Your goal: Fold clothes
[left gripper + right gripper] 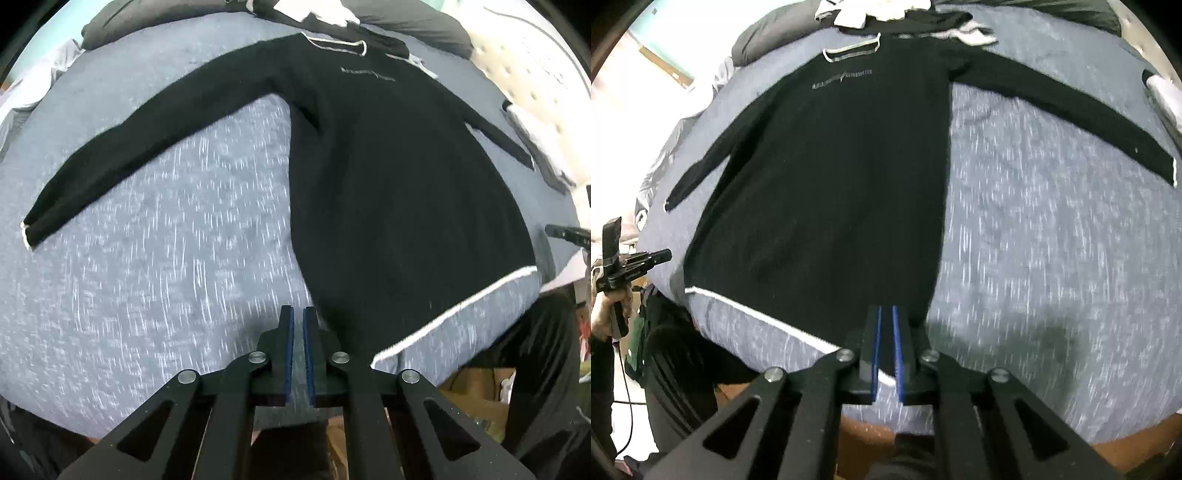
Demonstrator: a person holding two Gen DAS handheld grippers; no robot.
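A long-sleeved top (388,177) lies flat on the bed (166,258), collar away, sleeves spread to either side. Behind the collar sits a heap of clothes (897,14). The two grippers (298,314) (885,314) hang over the hem's near corners.

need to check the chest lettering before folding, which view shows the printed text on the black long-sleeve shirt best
The right wrist view: the printed text on the black long-sleeve shirt sits near centre, fairly sharp, though still unreadable. The left wrist view shows the same print, smaller and blurrier.
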